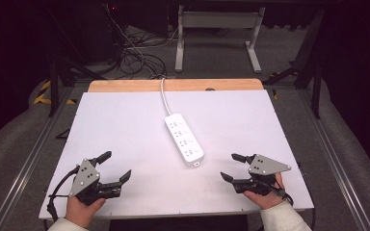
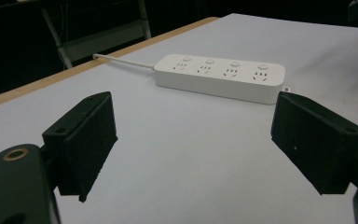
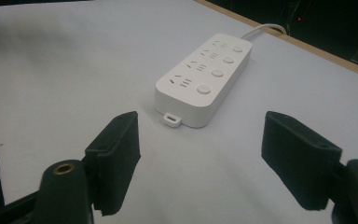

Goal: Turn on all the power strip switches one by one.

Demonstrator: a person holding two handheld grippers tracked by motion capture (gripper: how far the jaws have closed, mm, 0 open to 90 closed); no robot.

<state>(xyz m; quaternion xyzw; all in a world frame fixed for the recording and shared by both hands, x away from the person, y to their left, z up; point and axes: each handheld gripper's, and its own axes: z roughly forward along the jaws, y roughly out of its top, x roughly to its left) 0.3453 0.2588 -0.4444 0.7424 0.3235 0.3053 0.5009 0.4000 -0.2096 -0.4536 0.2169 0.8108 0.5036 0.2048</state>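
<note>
High view: fixed overhead, facing forward and down over the whole table [image 1: 125,125]. Both gripper views sit low and close, looking across it from near corners. All three share the power strip [image 1: 184,139] [image 2: 220,77] [image 3: 204,77].

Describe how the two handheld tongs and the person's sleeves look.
Both tongs, left and right, are black with two blocky flat-faced jaws. Each carries a grey three-cornered plate with small holes on top and trails a black cable. The sleeves are light, whitish.
</note>
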